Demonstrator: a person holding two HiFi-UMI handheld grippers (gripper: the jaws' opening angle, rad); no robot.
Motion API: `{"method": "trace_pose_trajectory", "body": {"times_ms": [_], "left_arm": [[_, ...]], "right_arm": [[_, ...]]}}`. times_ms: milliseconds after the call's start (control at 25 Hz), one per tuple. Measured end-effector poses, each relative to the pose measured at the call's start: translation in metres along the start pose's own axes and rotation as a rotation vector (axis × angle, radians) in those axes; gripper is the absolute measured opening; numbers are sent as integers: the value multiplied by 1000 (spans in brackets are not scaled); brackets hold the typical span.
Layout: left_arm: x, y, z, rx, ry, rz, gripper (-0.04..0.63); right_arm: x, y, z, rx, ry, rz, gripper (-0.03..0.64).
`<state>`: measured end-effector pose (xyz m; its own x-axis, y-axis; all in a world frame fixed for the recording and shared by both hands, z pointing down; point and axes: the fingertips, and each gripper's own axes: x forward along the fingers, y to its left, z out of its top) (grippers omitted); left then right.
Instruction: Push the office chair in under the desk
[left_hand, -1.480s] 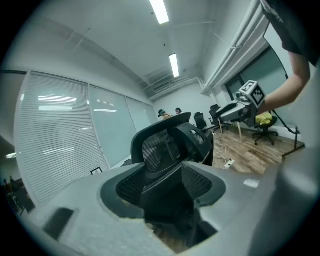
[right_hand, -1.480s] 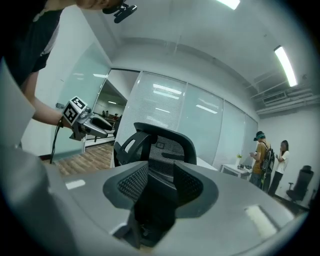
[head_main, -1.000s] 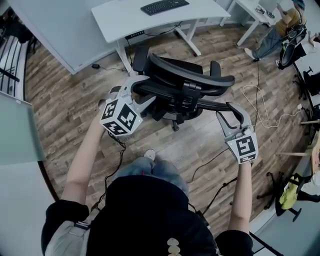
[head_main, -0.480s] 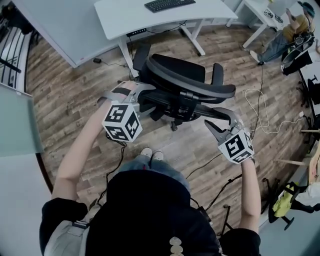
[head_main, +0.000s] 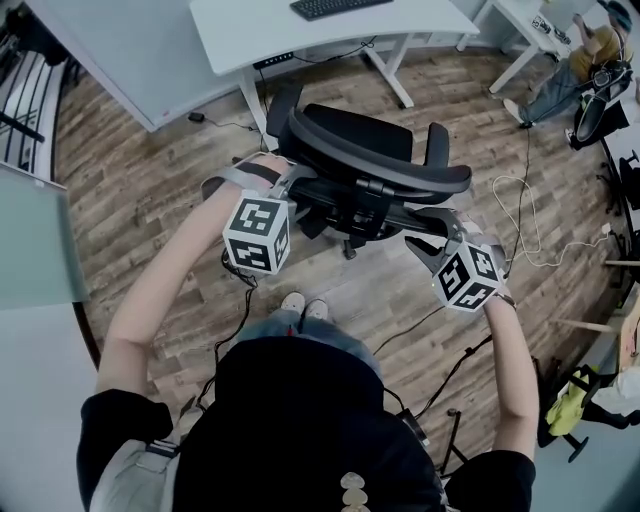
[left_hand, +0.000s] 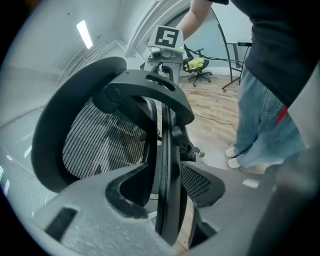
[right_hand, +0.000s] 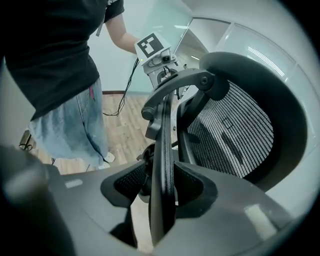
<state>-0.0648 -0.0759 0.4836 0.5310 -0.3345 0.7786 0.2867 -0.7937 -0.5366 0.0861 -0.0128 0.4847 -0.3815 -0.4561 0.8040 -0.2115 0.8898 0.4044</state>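
The wood-plank floor (head_main: 150, 180) fills most of the head view. The white table (head_main: 300, 35) sits at 12 o'clock with a black keyboard (head_main: 340, 6) on it. The black mesh office chair (head_main: 380, 150) stands out on the floor just short of the table's near edge. Its seat faces the table at 12 o'clock and its backrest is turned to me at 6 o'clock, so I judge the push has not yet begun and nearly all of the task remains.

I work from behind because that is the side to drive the chair straight in. Across the back runs the thin black rear bar (head_main: 360, 195), a handy rail to push on.

My left claw (head_main: 265, 180) sits at the bar's 9 o'clock end. My right claw (head_main: 435, 235) is toward 4 o'clock, and taking both ends should keep the chair from swivelling.

In the left gripper view the left claw (left_hand: 167, 180) straddles the bar (left_hand: 167, 150). It is spread and has just been closing, with a gap showing on one side. In the right gripper view the right claw (right_hand: 162, 180) has just been opening. It stands spread with the bar (right_hand: 162, 150) between its pads, which are close to it, and I see no firm pinch.
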Motion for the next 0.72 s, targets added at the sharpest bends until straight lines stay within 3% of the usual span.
{"method": "trace_pose_trajectory", "body": {"times_ms": [400,720], "left_arm": [[9,-11,-6,57,71,-11,161],[10,-14,-7,41,78,-35,144]], "right_arm": [[6,-1,1,-64,56,5,141],[8,3,3,-68,40,31,129]]}}
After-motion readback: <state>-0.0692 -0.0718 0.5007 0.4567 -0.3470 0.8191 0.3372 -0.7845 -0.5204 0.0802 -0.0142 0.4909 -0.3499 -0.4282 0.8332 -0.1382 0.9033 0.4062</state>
